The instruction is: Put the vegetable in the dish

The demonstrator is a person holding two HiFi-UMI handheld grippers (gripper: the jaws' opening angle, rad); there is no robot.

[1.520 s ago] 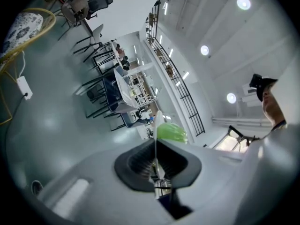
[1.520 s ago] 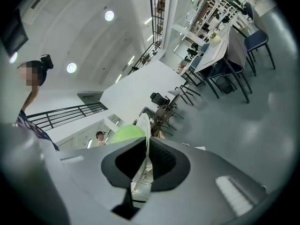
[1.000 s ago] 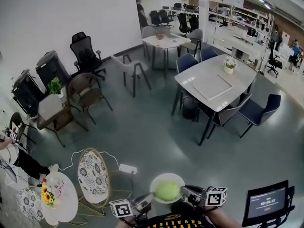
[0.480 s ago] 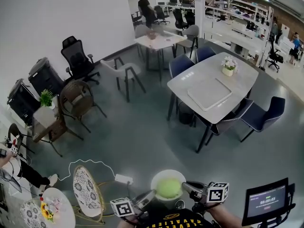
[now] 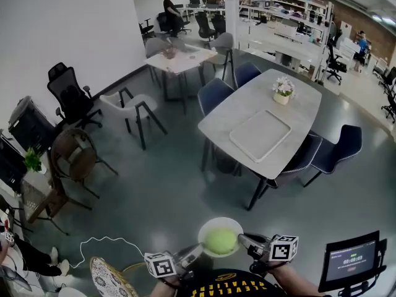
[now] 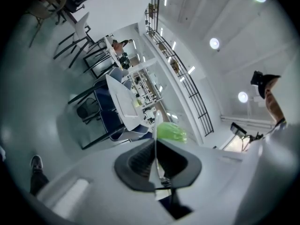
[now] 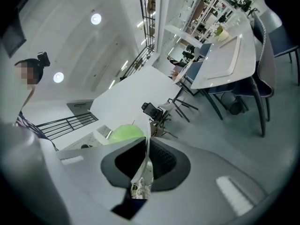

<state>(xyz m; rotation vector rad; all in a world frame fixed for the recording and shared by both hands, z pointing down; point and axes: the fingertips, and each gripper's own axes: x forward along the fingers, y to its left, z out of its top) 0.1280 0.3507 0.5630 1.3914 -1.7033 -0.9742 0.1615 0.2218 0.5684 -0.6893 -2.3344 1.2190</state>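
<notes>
vegetable (image 5: 219,241) in dish (image 5: 211,224), 2 grippers (image 5: 197,249) (image 5: 243,238) clamping rim

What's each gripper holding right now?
Left gripper: shut on the dish, at its rim.
Right gripper: shut on the dish's opposite rim.
The vegetable sits in the dish.

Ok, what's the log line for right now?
left gripper: shut on dish rim | right gripper: shut on dish rim | vegetable: green, in dish | table: ahead, tray on it
</notes>
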